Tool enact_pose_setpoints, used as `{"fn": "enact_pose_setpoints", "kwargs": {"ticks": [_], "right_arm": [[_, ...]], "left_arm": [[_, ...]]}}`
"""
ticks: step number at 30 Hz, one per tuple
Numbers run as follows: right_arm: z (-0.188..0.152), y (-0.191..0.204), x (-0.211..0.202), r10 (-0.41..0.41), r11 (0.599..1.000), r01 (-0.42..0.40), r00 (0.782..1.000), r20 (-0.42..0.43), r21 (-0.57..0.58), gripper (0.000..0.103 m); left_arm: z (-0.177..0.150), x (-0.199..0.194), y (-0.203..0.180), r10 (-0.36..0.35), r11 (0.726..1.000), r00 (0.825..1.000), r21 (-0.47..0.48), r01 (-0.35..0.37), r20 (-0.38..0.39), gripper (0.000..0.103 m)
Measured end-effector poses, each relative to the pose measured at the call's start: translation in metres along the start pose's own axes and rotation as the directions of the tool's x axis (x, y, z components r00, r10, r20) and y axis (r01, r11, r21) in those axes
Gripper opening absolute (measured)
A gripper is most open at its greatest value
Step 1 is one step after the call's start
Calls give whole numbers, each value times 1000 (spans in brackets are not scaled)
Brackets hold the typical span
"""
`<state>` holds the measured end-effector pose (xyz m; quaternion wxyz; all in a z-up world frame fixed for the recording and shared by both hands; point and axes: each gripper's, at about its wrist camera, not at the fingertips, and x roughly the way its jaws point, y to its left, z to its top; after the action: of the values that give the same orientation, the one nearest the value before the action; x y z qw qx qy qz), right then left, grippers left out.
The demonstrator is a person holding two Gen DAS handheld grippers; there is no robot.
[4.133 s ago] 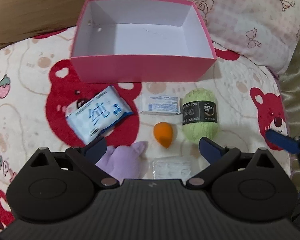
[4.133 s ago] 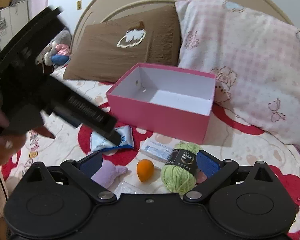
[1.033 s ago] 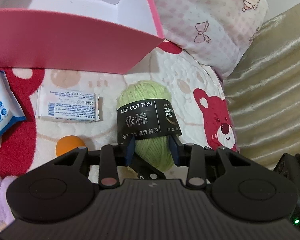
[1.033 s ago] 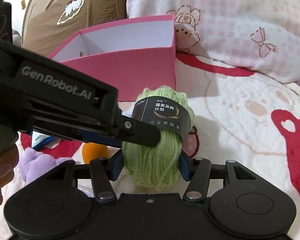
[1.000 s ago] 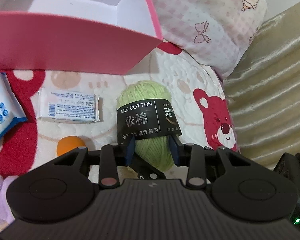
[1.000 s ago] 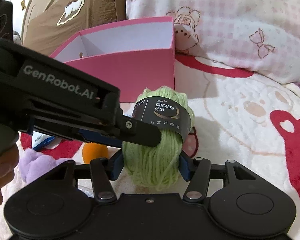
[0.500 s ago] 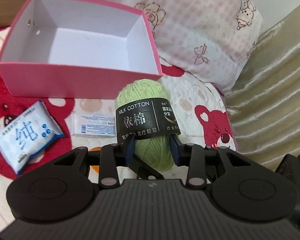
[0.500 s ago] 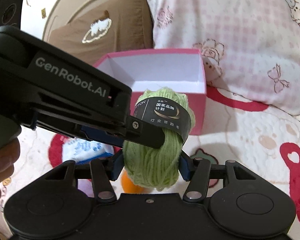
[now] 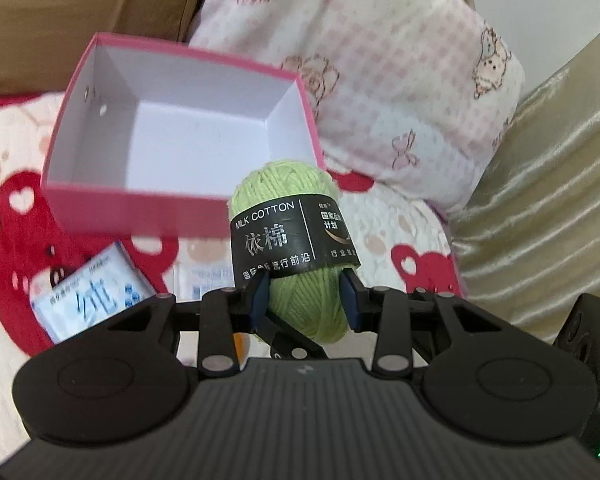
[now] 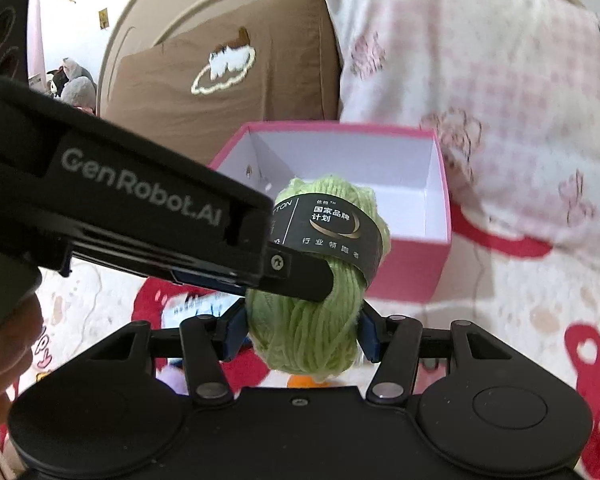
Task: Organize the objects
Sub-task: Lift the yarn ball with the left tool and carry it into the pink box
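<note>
Just wipes pack (image 9: pixel 88 294) beside pink box (image 9: pixel 140 210).

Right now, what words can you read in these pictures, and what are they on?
"MILK COTTON" and "依棉": black band on the green yarn ball.
"国家品牌计划": same band, right wrist view.
"GenRobot.AI": side of the left gripper.
"纯": blue wet-wipe pack, blurred.
Small white packet: print too blurred to read.

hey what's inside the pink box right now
Nothing that shows: the pink box has a bare white floor and walls, with small holes in its left wall. The yarn ball, held by both grippers, covers the near right corner, so that spot stays unseen.
</note>
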<state>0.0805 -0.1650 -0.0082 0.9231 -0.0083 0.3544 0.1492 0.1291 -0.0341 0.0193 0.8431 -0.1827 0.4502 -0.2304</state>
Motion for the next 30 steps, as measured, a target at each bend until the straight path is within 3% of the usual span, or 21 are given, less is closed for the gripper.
{"fn": "enact_pose_setpoints", "kwargs": {"ticks": [5,8,12,18,23,26,30], "right_arm": [[29,-9,5,3,1000,-4,999,35,15,60],[49,-21,12,51,997,-52,998,20,55,60],[68,-24,31,60,998,-60,998,-9,12,60],[94,-34,65,33,999,-34,998,-52,-21,59],[110,-54,99,20,1000,-21,996,-88,-9,59],[113,-70,116,52,997,-45,993,-108,59,59],[109,-83,138,59,995,-52,994,-89,85,59]], "left_arm": [[34,1,-3,17,1000,1000,6,-17,20,36],[49,3,2,16,1000,999,-7,-16,30,36],[68,17,13,18,999,1000,-39,-17,7,36],[95,58,12,98,993,995,63,-98,0,37],[119,94,33,63,998,998,4,-63,-22,37],[128,113,42,49,999,998,-12,-50,-35,37],[136,133,58,29,997,997,-63,-33,-65,37]]}}
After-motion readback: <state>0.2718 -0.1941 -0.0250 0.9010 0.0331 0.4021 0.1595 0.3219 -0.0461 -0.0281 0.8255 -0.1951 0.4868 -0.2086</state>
